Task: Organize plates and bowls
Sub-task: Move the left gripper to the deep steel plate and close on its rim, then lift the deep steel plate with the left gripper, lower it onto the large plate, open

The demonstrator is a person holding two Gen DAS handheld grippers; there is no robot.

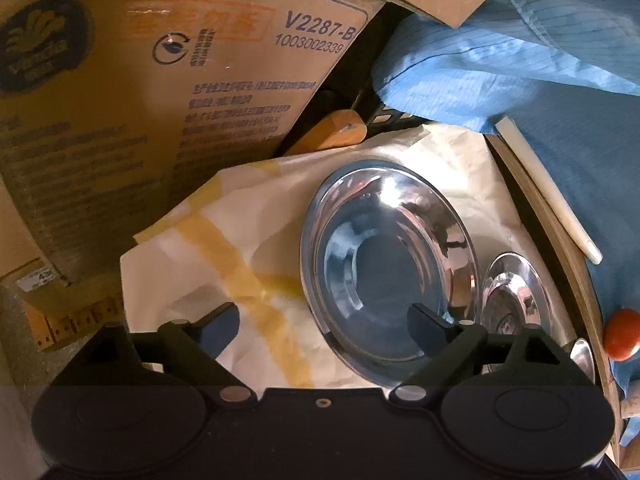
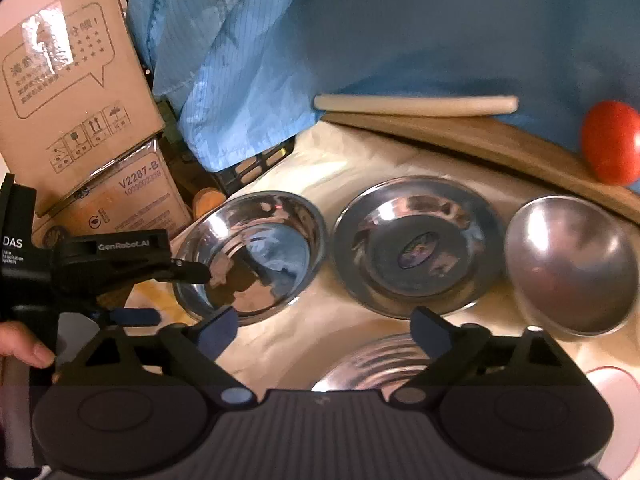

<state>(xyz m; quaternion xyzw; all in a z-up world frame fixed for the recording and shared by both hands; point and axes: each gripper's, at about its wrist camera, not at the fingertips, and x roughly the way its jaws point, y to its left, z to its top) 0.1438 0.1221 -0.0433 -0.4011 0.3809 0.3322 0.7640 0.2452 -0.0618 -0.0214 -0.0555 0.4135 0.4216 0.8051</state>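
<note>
A deep steel bowl [image 2: 250,254] sits at centre left of the right wrist view on a sheet of cream paper [image 2: 332,152], first in a row of three metal dishes: just beside it, at centre, a flat-rimmed steel plate [image 2: 416,246], and at the right edge a plain rounded bowl [image 2: 572,268] tilted toward the camera. A fourth, ribbed metal dish [image 2: 376,364] peeks up at bottom centre, partly hidden behind the right gripper [image 2: 324,334], whose blue-tipped fingers are spread wide and hold nothing. The left gripper [image 2: 176,292] enters from the left edge of that view, one finger over the deep bowl's near rim and the other below and outside it; the jaws stand apart. In the left wrist view the same deep bowl [image 1: 390,268] fills the centre right, with the plate [image 1: 516,292] small beside it toward the lower right; the left gripper [image 1: 326,324] hangs open at the bottom, its right finger [image 1: 430,320] over the bowl's basin and its left finger over the paper [image 1: 224,248], which is crossed by yellow tape. Beyond the dishes lie a pale stick [image 2: 416,105], a red tomato [image 2: 612,142] at the far right, blue cloth [image 2: 360,32] across the top, and cardboard boxes [image 2: 76,96] at upper left.
</note>
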